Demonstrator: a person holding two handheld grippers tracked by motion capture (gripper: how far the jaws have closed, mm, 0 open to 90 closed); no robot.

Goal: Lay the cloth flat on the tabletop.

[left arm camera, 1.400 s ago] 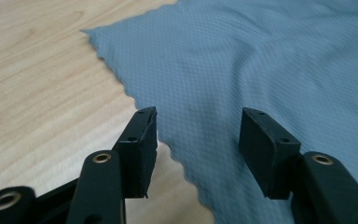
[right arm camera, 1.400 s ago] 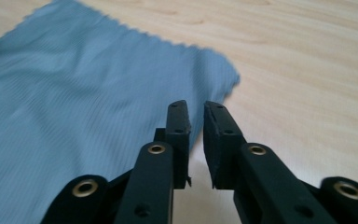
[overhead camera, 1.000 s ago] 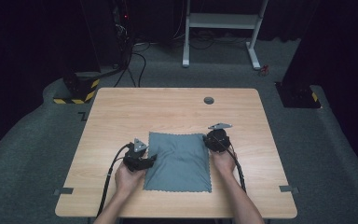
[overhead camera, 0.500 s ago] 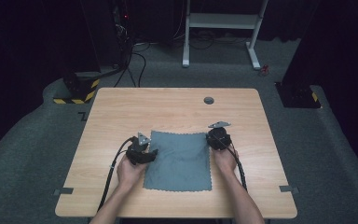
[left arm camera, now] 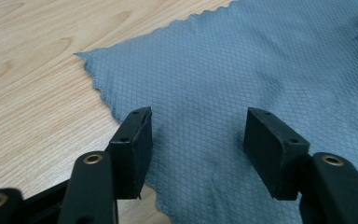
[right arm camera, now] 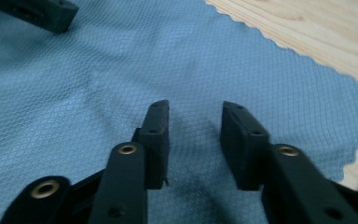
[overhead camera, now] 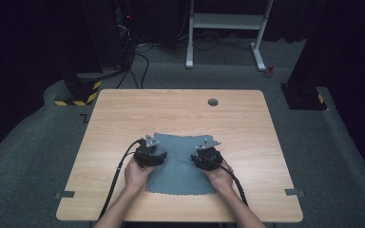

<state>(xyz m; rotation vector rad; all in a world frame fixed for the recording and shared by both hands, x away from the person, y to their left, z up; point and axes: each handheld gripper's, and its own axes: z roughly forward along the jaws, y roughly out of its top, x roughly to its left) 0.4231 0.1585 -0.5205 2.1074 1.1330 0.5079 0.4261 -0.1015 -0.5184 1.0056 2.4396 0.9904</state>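
Observation:
A grey-blue cloth (overhead camera: 180, 175) with pinked edges lies flat on the wooden table (overhead camera: 123, 118), near its front. My left gripper (overhead camera: 151, 154) rests over the cloth's left part, and my right gripper (overhead camera: 204, 154) over its right part. In the left gripper view the jaws (left arm camera: 198, 116) stand open above the cloth (left arm camera: 261, 56), close to its left edge. In the right gripper view the jaws (right arm camera: 196, 108) have just been opening and stand apart over the cloth (right arm camera: 98, 70), with nothing pinched between them. The other gripper (right arm camera: 32, 11) shows across the cloth.
A round cable hole (overhead camera: 213, 102) sits near the table's far edge. A white desk frame (overhead camera: 228, 28) and cables lie on the floor behind the table. Bare wood surrounds the cloth on all sides.
My right gripper slid from the cloth's far right corner inward onto the cloth, and its jaws opened. My left gripper shifted slightly to the right.

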